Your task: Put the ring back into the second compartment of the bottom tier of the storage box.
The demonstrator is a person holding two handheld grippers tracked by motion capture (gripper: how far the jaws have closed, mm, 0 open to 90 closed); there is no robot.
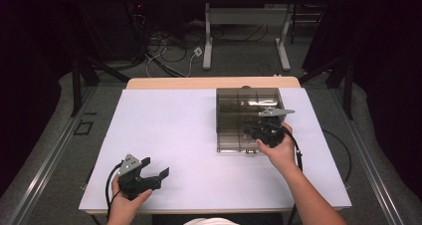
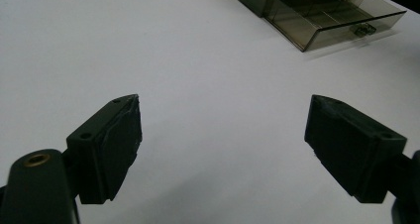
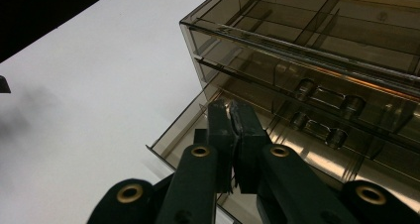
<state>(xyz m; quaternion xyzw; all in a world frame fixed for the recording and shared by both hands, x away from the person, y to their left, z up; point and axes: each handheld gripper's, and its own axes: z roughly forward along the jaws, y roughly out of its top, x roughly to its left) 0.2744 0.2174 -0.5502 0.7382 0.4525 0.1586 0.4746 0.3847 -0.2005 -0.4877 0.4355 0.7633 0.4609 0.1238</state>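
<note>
High view: smoked clear drawer cabinet (image 1: pixel 249 118) sits on the white table (image 1: pixel 174 135), right of centre toward the far edge. The right tool (image 1: pixel 263 130) is at its near front, over the pulled-out bottom drawer (image 1: pixel 238 148). The left tool (image 1: pixel 149 171) is parked near the person's edge, well apart from the cabinet.

Left gripper view: left tool (image 2: pixel 223 135) released, jaws spread wide, nothing but bare table between them. Cabinet (image 2: pixel 317 11) far off at top right, with the bottom drawer (image 2: pixel 346 28) sticking out and its handle (image 2: pixel 363 28) facing out.

Right gripper view: right tool (image 3: pixel 233 140) clenched, jaws pressed flat together with nothing visible between them, tips above the open bottom drawer (image 3: pixel 198 130). What I can see of that drawer looks empty. The upper drawers are pushed in, their handles (image 3: pixel 322 95) untouched.

Status, my read: bottom drawer is partway out, so the opening is done or mostly done. Left to do is either pulling it fully out or pushing it back in; can't tell which. Right tool isn't on the handle now.
</note>
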